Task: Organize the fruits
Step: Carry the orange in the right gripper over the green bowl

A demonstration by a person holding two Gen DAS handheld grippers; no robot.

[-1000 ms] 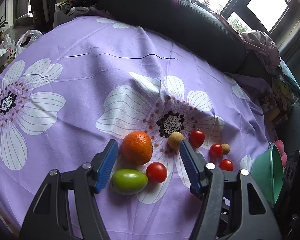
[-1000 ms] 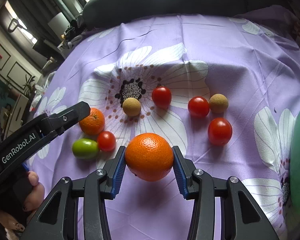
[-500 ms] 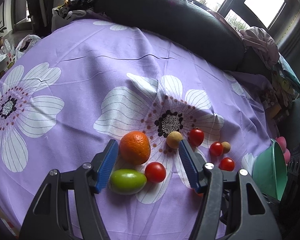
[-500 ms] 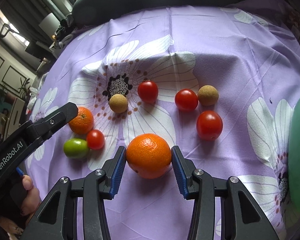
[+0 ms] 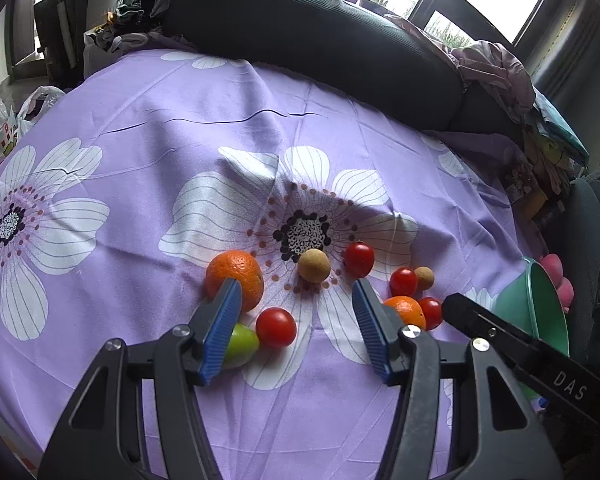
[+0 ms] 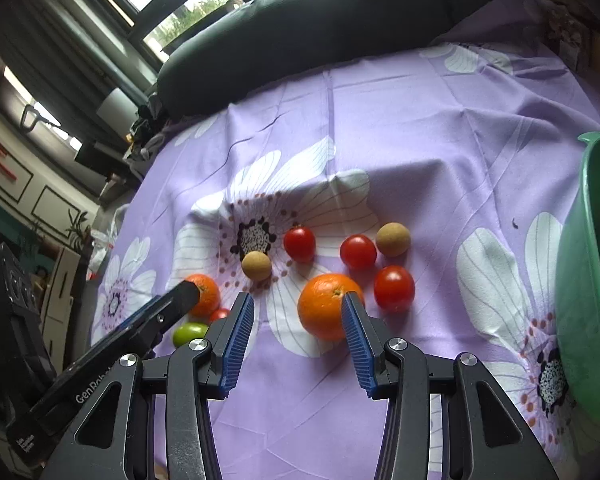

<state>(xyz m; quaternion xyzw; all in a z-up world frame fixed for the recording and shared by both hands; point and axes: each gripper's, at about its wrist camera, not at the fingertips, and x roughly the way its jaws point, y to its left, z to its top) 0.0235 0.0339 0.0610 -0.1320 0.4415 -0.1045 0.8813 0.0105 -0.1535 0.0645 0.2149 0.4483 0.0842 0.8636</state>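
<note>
Jaws on the right gripper [image 6: 298, 330] stand parted and bare: the big orange [image 6: 329, 306] they clamped a second ago now sits on the purple floral cloth [image 6: 420, 128], beside a red tomato [image 6: 394, 288]. That placement looks done. Over on the left gripper [image 5: 296, 324], jaws have just been closing, gripping nothing, with the small tomato [image 5: 276, 327] and green fruit [image 5: 241, 345] in the gap and the other orange [image 5: 236, 276] just beyond, probably next.

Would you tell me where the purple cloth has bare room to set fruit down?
Free: the wide stretch between the fruit cluster and the dark cushion, and the left flower. Crowded: around the central flower, toward the green bowl.
</note>
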